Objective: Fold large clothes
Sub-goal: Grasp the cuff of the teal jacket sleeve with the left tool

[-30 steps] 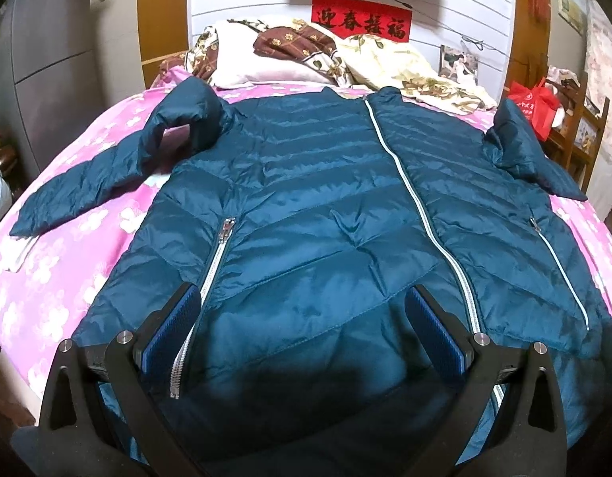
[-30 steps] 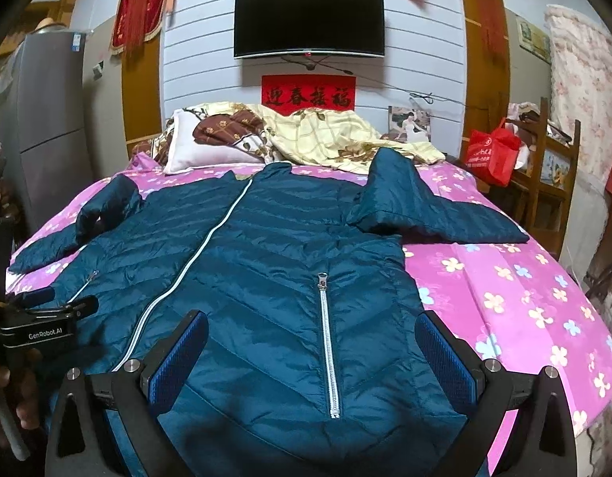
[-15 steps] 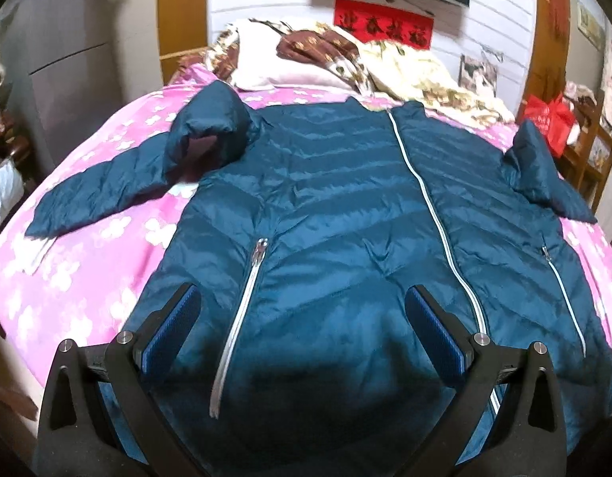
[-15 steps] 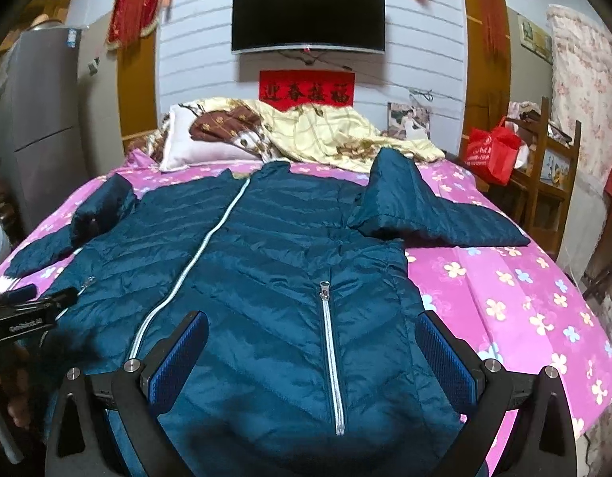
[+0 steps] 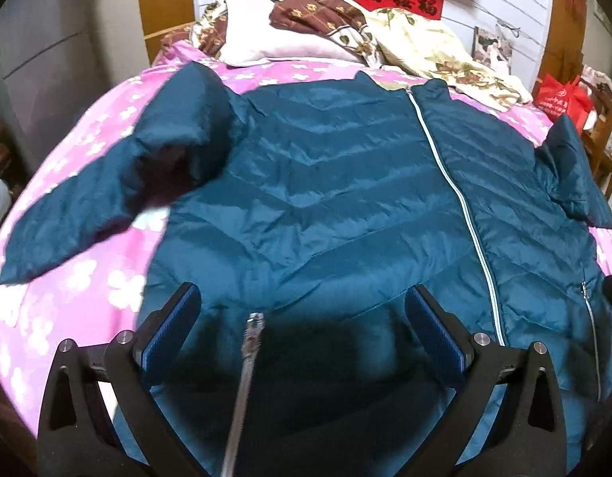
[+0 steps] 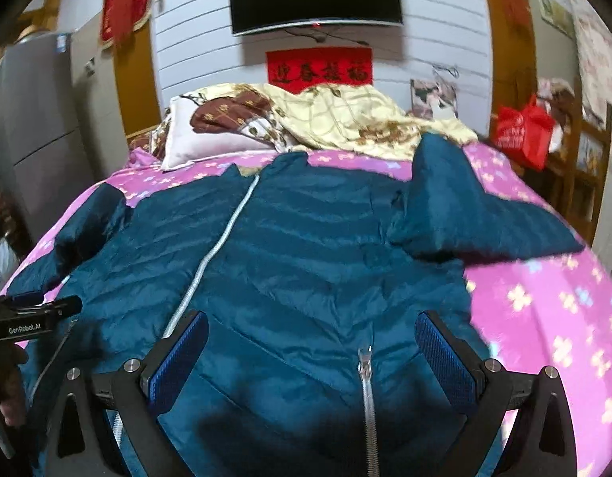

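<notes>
A large teal puffer jacket lies face up on the pink flowered bed, zipped, collar toward the pillows. Its left sleeve stretches out to the left; its right sleeve lies bent on the right. My left gripper is open and empty, low over the jacket's left pocket zipper. My right gripper is open and empty, low over the right pocket zipper. The jacket fills the right wrist view too, where the left gripper's body shows at the left edge.
Pillows and a yellow quilt are piled at the head of the bed. A wooden rack with a red bag stands to the right. A grey cabinet stands to the left.
Both grippers have moved forward and lower over the jacket's hem, so each pocket zipper now sits between its jaws. Both stay open.
</notes>
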`<state>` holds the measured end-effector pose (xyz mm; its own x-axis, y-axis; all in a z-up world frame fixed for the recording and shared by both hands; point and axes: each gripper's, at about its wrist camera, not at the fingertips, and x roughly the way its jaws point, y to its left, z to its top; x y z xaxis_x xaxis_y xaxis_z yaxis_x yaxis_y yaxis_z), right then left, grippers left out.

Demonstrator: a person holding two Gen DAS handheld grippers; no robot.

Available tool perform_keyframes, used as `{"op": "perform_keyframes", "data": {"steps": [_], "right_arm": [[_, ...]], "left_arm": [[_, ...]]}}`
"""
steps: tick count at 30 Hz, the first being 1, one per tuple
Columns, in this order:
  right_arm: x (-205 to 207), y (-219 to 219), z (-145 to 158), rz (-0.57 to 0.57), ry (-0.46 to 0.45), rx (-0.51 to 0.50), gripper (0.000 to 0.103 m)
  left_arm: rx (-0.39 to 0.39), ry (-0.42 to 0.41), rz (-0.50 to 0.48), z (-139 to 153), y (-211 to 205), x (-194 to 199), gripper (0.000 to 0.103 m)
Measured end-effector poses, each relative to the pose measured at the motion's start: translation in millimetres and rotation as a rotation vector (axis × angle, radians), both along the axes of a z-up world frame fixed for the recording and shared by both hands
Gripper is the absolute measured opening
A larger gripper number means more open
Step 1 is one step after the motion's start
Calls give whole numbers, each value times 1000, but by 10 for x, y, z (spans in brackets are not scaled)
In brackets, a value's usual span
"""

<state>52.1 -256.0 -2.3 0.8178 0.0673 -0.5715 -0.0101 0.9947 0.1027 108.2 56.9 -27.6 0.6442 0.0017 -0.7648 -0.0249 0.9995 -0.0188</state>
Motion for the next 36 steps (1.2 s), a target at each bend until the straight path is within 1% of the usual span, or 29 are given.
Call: {"op": "perform_keyframes", "data": {"steps": [1, 2, 4, 6, 8, 11, 18, 23, 25, 26, 28, 30, 31, 33, 34, 36], "right_arm": [[42, 11, -47, -12, 35, -9, 103], [66, 29, -55, -8, 48, -21, 103], [44, 62, -48, -8, 31, -57, 103], [32, 79, -60, -4, 32, -73, 103], [47, 62, -90, -6, 51, -67, 103], [81, 22, -155, -15, 87, -40, 103], [76, 49, -192, -21, 94, -61, 103], [71, 116, -202, -6, 88, -89, 103], [58, 143, -191, 7, 81, -90, 103], [52, 148, -185, 12, 77, -89, 103], [25, 170, -161, 24, 61, -88, 103], [-7, 193, -135, 33, 44, -88, 103], [-26, 207, -129, 35, 39, -92, 103], [-57, 235, -121, 36, 38, -101, 103], [-73, 240, -115, 39, 37, -98, 103], [-112, 248, -96, 45, 28, -96, 103]], "left_arm": [[-1, 4, 5, -54, 11, 12, 103], [2, 13, 9, -92, 7, 20, 103], [7, 24, 15, -129, 10, 26, 103], [12, 7, 20, -118, -14, -6, 103], [34, -12, 17, -108, -54, -43, 103], [49, -13, 6, -130, -91, -60, 103], [27, 0, 20, -161, -43, -55, 103], [-19, -3, 55, -103, 96, -56, 103], [-42, -17, 74, -47, 183, -68, 103], [-53, -33, 101, 2, 267, -78, 103], [-60, -54, 125, 65, 385, -78, 103], [-70, -36, 121, 130, 535, -21, 103], [-79, -32, 123, 189, 653, 3, 103], [-73, -44, 157, 282, 878, 14, 103], [-65, -41, 198, 323, 1057, 28, 103], [-105, -21, 269, 359, 1442, 44, 103]]}}
